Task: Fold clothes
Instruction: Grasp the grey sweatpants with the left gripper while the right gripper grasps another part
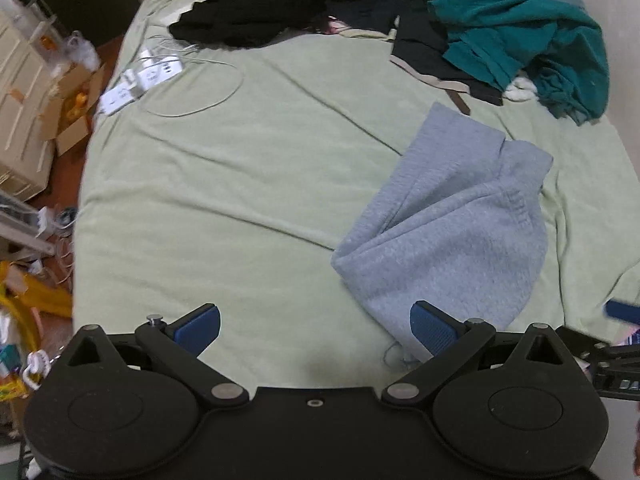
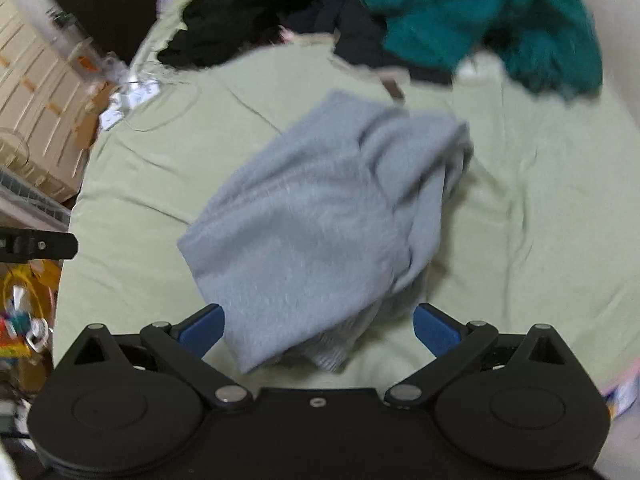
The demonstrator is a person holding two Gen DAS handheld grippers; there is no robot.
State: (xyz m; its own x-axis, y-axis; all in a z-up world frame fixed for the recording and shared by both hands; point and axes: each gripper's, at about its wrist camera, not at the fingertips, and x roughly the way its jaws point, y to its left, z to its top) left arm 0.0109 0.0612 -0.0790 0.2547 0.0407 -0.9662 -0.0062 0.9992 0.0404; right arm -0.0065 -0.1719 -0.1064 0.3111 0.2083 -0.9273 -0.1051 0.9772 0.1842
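Observation:
A grey sweat garment (image 1: 448, 224) lies partly folded on the pale green bed sheet (image 1: 240, 184). It also shows in the right wrist view (image 2: 320, 216), with its near end between my right fingers. My left gripper (image 1: 316, 330) is open and empty, low over the sheet, with the garment's near corner by its right finger (image 1: 434, 330). My right gripper (image 2: 318, 330) is open over the garment's near end, not closed on it. Its tip shows at the left view's right edge (image 1: 622, 312).
A pile of black clothes (image 1: 280, 4) and a teal garment (image 1: 532, 48) lie at the far end of the bed. White chargers and a cable (image 1: 148, 76) lie at the far left. Boxes and clutter (image 1: 36, 128) stand on the floor to the left.

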